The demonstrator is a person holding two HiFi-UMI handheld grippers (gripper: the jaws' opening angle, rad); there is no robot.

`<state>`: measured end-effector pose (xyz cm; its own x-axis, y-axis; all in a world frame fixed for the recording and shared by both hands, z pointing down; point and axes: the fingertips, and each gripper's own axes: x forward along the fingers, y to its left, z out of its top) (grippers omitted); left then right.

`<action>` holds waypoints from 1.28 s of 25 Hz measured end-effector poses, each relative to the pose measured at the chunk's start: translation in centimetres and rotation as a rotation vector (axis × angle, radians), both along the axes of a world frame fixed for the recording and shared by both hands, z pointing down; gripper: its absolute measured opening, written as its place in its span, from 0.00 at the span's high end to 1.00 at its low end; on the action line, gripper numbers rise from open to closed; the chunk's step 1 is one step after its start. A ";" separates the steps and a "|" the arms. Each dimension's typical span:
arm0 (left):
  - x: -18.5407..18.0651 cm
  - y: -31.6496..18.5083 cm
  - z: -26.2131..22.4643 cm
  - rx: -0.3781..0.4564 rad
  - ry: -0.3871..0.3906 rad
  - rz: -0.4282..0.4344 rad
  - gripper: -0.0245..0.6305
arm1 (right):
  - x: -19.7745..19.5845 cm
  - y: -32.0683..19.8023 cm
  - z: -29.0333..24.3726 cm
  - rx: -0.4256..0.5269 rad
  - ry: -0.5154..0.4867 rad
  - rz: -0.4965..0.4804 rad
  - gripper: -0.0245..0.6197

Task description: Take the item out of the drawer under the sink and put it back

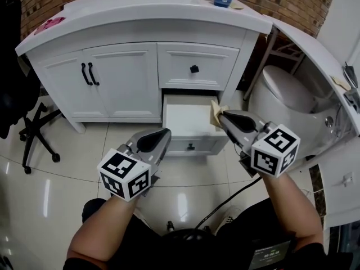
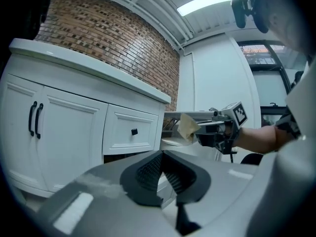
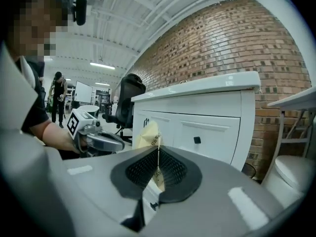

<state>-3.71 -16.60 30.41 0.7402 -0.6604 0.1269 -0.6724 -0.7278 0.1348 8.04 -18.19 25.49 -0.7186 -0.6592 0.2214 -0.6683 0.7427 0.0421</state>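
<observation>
I am holding the left gripper [image 1: 164, 134], jaws pressed together on nothing, just before the open drawer's [image 1: 191, 144] front edge. Beyond it, the right gripper [image 1: 221, 117] is pinching a tan paper sachet [image 1: 216, 109] above the drawer's right edge. Risk as I judge it: with so thin a pinch, the sachet could slip and fall outside that edge.

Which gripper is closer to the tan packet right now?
Right. The right gripper is shut on the tan packet above the open drawer's right edge. The left gripper sits apart from it, near the drawer's front left corner, holding nothing.
</observation>
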 end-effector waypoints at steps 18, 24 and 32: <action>0.1 0.5 -1.0 0.039 0.007 -0.009 0.96 | 3.0 5.0 1.7 -0.050 -0.197 0.065 0.95; 0.2 0.5 -1.2 0.043 0.015 -0.002 0.96 | 3.6 5.2 1.8 -0.059 -0.236 0.074 0.95; 0.2 0.5 -1.3 0.040 0.011 -0.004 0.96 | 3.1 5.0 3.5 -0.101 -0.206 0.063 0.95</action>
<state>-3.49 -16.07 29.13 0.7386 -0.6678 0.0919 -0.6741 -0.7300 0.1127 11.17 -13.23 28.94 -0.7133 -0.6864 0.1415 -0.7005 0.6924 -0.1728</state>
